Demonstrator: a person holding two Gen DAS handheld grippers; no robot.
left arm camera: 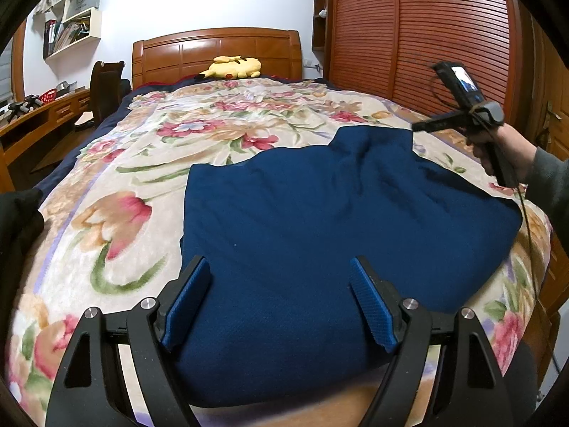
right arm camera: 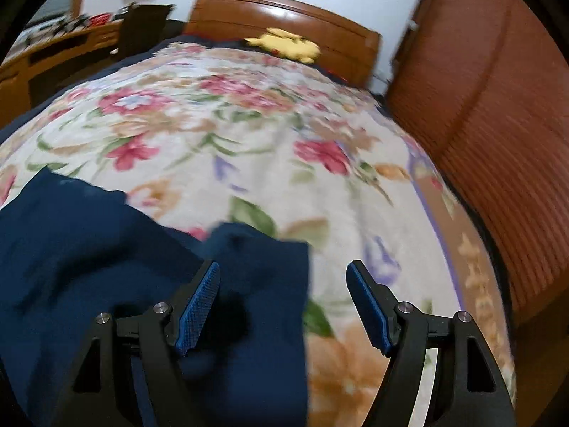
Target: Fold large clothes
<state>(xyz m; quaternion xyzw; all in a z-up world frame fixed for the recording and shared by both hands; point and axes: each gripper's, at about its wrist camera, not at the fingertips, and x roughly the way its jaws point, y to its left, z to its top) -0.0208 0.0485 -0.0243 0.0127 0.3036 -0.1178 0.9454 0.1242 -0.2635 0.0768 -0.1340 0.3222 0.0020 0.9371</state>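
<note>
A navy blue garment (left arm camera: 320, 220) lies folded into a rough rectangle on the floral blanket (left arm camera: 124, 185). Its far right corner is bunched up. My left gripper (left arm camera: 281, 267) hovers over the garment's near edge, open, with nothing pinched between its blue pads. A hand holds my right gripper (left arm camera: 421, 126) above the garment's far right corner. In the blurred right wrist view the right gripper (right arm camera: 284, 267) stands open and empty. There the navy garment (right arm camera: 89, 249) lies below and to the left, with its edge under the left finger (right arm camera: 199, 306).
A yellow plush toy (left arm camera: 233, 67) lies by the wooden headboard (left arm camera: 217, 48). A louvred wooden wardrobe (left arm camera: 426, 28) runs along the bed's right side. At the left are a desk (left arm camera: 42, 117), a dark chair (left arm camera: 106, 85) and wall shelves (left arm camera: 74, 25). A cable (left arm camera: 530, 235) hangs from the right gripper.
</note>
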